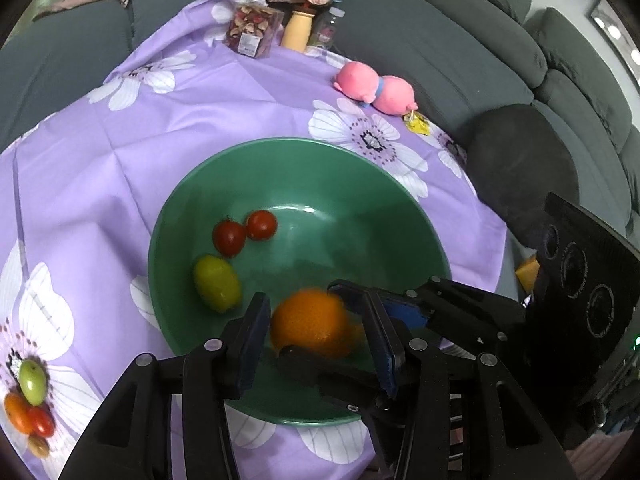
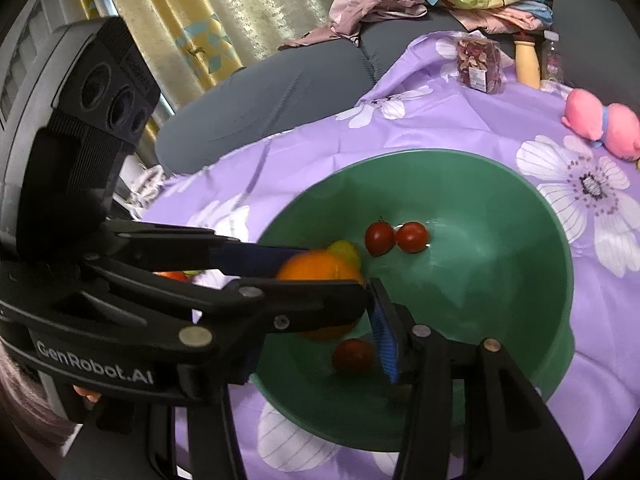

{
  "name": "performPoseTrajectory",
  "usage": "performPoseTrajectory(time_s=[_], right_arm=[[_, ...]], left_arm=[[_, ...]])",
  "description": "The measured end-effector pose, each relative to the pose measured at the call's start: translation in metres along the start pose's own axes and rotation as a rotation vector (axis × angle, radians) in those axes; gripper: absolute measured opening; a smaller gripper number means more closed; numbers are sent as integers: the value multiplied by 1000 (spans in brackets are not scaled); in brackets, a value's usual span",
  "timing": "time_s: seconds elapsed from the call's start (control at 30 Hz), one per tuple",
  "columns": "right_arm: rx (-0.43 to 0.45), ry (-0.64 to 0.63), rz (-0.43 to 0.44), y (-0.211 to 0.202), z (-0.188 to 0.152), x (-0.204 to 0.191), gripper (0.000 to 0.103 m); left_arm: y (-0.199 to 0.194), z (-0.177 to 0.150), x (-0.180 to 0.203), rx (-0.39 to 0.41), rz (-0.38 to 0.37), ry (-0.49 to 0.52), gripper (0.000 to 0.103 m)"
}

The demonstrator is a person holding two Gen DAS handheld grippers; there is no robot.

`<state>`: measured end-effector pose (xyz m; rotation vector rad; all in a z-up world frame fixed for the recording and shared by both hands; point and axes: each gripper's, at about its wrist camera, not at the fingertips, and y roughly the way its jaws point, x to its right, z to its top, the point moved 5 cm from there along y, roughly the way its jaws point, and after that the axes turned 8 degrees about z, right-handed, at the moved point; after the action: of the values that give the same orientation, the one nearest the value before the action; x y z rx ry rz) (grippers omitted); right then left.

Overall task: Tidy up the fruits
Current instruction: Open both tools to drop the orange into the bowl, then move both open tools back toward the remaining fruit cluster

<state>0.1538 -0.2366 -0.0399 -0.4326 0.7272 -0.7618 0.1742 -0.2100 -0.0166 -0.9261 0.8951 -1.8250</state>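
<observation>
Worktop under a purple cloth with white flowers (image 1: 200, 140).

Far left, on the cloth, 4 small fruits in a tight cluster:
- 1 green oval (image 1: 33, 382)
- 1 orange oval (image 1: 17, 412)
- 1 red oval (image 1: 42, 422)
- 1 brownish one (image 1: 38, 446)

Centre: 1 round green bowl (image 1: 280, 142). Inside it:
- 1 yellow-green oval fruit (image 1: 218, 288)
- 2 red cherry tomatoes, touching (image 1: 229, 238) (image 1: 261, 225)
- a third red tomato (image 2: 352, 356), blurred, near the front wall

1 round orange fruit (image 1: 308, 324), blurred, sits over the bowl between the fingers of the left tool (image 1: 316, 312). Fingers stand apart; cannot tell whether the pads press on it.

Right tool (image 2: 320, 336) reaches in from the right, crossing the left. One finger is hidden, so I cannot tell its state.

Right, on the cloth: 1 pink plush toy (image 1: 374, 88).
</observation>
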Motion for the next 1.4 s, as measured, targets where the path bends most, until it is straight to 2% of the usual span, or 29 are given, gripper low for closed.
performPoseTrajectory(time_s=[0.17, 0.23, 0.3, 0.37, 0.47, 0.57, 0.6, 0.73, 0.9, 1.0, 1.4], right_arm=[[-6, -5, -13, 0, 1, 0, 50], [-5, -9, -21, -2, 1, 0, 58], [-4, -14, -25, -3, 1, -2, 61], [-3, -22, -33, -5, 1, -4, 62], [3, -29, -43, -8, 1, -8, 68], [5, -42, -52, -11, 0, -13, 73], [1, -47, -56, -11, 0, -15, 73], [-11, -69, -60, -12, -4, -24, 74], [-19, -93, -64, -13, -7, -38, 80], [-28, -112, -68, -11, -9, -47, 82], [-73, -193, -54, 1, -13, -88, 87]], left_arm=[[-4, -1, -4, 6, 11, -13, 47], [-8, -1, -7, 17, 17, -22, 48], [-14, -3, -10, 29, 22, -33, 58], [-18, -4, -13, 36, 28, -43, 61], [-26, -8, -19, 49, 45, -60, 64], [-37, -14, -30, 71, 72, -87, 84], [-41, -17, -34, 78, 79, -97, 86], [-53, -33, -59, 89, 107, -162, 87], [-68, -59, -88, 97, 155, -253, 88], [-76, -74, -100, 104, 183, -291, 98], [-89, -129, -140, 95, 219, -433, 98]])
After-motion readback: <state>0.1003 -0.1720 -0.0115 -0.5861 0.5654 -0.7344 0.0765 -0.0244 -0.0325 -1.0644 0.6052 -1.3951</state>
